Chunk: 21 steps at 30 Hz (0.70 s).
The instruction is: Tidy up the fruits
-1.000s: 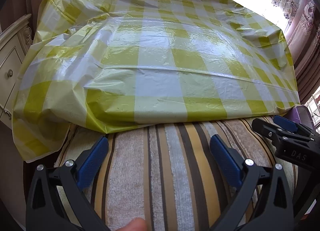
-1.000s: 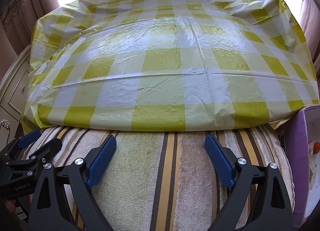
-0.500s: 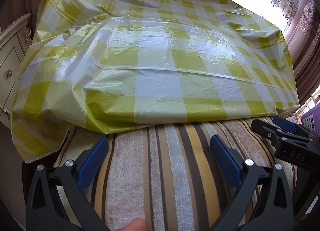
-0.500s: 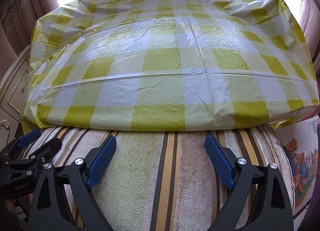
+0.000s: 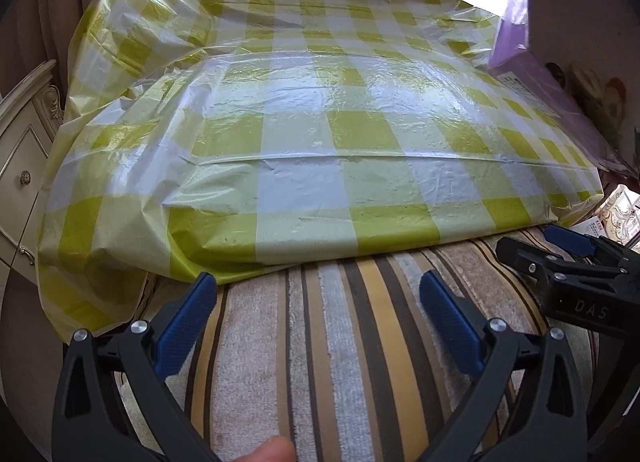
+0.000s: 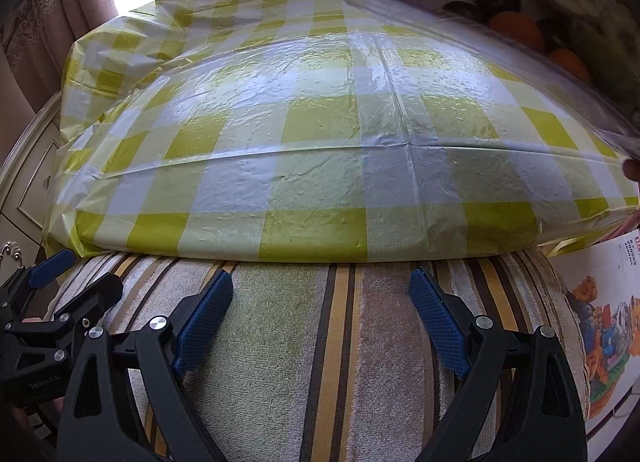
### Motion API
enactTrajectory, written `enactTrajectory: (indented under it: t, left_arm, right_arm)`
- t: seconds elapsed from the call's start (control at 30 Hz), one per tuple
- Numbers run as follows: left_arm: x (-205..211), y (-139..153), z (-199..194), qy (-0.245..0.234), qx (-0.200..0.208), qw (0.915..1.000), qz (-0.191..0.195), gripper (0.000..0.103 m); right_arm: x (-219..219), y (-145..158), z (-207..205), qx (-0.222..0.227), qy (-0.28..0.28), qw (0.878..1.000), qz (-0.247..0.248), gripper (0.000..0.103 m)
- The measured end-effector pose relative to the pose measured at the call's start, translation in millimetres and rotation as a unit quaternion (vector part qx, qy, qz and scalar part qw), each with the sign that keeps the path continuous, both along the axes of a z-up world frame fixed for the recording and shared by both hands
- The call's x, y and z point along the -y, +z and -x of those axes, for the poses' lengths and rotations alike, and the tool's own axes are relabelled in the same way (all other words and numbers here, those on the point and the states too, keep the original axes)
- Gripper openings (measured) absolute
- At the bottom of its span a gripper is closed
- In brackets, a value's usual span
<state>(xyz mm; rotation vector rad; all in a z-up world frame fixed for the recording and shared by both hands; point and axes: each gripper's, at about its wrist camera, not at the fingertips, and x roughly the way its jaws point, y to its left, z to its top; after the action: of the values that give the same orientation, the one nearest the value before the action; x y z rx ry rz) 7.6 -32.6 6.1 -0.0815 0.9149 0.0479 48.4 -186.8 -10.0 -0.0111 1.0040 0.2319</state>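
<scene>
Black-framed, blue-padded left gripper (image 5: pixel 318 326) and right gripper (image 6: pixel 320 320) side by side, jaws wide apart, nothing between, over a brown-and-ochre striped plush cushion (image 5: pixel 340 346). Beyond its far edge, a glossy yellow-and-white checked plastic cloth (image 5: pixel 320 122), bare across the middle, its left side drooping beside a cream drawer cabinet (image 5: pixel 20 158). Only in the right wrist view: orange and dark round fruits (image 6: pixel 516 28) in a film-wrapped purple box (image 6: pixel 460 42) tilted over the cloth's far right corner.
</scene>
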Motion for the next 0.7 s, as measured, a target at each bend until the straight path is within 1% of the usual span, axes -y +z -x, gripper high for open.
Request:
enactTrajectory:
  t: [0.1,0.3,0.7]
  left_arm:
    - [2,0,-1,-0.004,0.001,1.0000,-0.004,0.101]
    - [-3,1,-2,-0.002,0.004,0.9999,0.012,0.101]
    - [-8,0,-19,-0.015,0.006,0.9994,0.030,0.101]
  right_arm:
    - [0,0,0,0.000,0.000,1.000,0.000,0.088]
    - [1,0,0,0.000,0.000,1.000,0.000,0.088]
    - [-1,0,-2,-0.001,-0.001,1.000,0.000,0.088]
